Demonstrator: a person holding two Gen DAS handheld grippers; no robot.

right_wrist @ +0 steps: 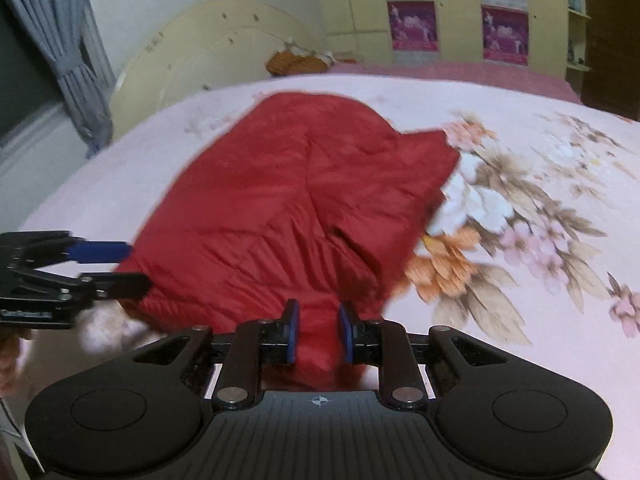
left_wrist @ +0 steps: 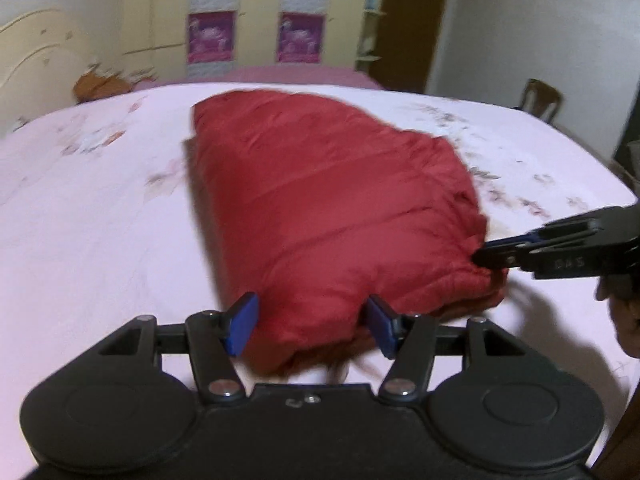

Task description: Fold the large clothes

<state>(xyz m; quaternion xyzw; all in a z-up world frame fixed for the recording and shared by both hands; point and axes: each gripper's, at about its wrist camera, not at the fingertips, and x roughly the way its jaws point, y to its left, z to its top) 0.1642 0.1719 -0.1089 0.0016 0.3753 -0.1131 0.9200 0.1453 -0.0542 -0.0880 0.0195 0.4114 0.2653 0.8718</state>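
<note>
A red padded jacket [left_wrist: 320, 200] lies folded in a puffy bundle on the pink floral bedsheet [left_wrist: 100, 220]; it also shows in the right wrist view [right_wrist: 288, 208]. My left gripper [left_wrist: 310, 326] is open, its blue pads either side of the jacket's near edge. My right gripper [right_wrist: 318, 330] is shut on a fold of the jacket's hem. The right gripper also appears at the jacket's right corner in the left wrist view [left_wrist: 496, 254], and the left gripper at the jacket's left edge in the right wrist view [right_wrist: 128, 268].
A cream headboard [right_wrist: 208, 52] stands at the bed's left end with an orange-brown item [right_wrist: 296, 62] beside it. A yellow wardrobe with purple posters [left_wrist: 256, 12] is behind the bed. A grey curtain [right_wrist: 68, 40] hangs left. A wooden chair [left_wrist: 540, 98] stands at right.
</note>
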